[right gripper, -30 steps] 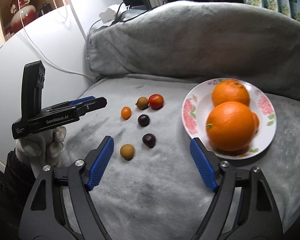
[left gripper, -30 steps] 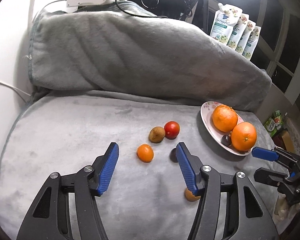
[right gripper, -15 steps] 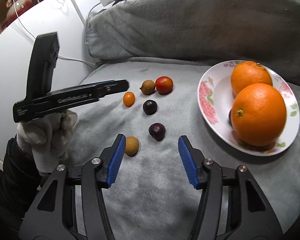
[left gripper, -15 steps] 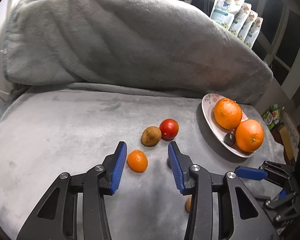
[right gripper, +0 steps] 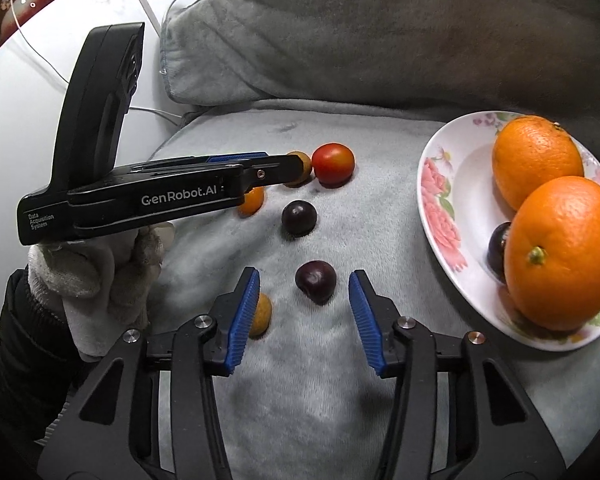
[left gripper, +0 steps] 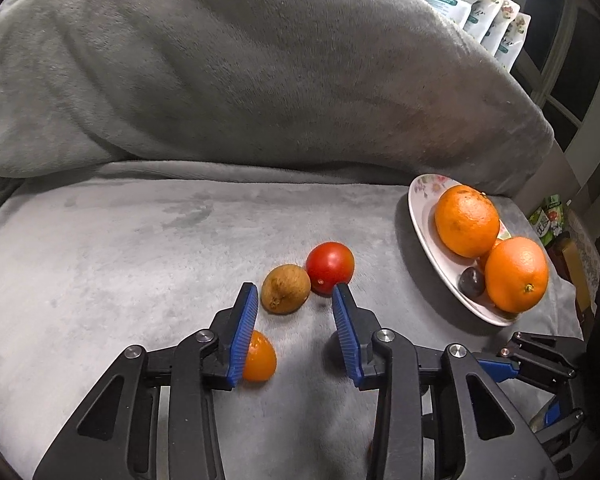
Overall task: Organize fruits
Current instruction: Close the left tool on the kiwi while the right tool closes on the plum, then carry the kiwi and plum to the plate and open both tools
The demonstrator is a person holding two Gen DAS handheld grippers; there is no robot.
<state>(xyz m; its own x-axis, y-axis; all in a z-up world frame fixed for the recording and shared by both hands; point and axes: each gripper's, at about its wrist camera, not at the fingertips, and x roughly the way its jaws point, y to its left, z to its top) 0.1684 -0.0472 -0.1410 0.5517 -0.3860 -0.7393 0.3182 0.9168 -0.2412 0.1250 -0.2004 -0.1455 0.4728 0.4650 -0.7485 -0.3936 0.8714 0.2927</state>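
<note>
small round fruits lie loose on a plush grey blanket [left gripper: 112, 248]: a glossy red tomato [left gripper: 329, 267], a fuzzy brown kiwi [left gripper: 285, 289], a small orange [left gripper: 259, 357] and two dark plums [right gripper: 315, 281]. two dimpled oranges [right gripper: 561, 252] fill a flowered white plate [right gripper: 440, 200]. the left gripper [left gripper: 294, 334] and right gripper [right gripper: 303, 316], ribbed blue pads, have just been closing; both stand parted, gripping nothing, a plum between the right's.
</note>
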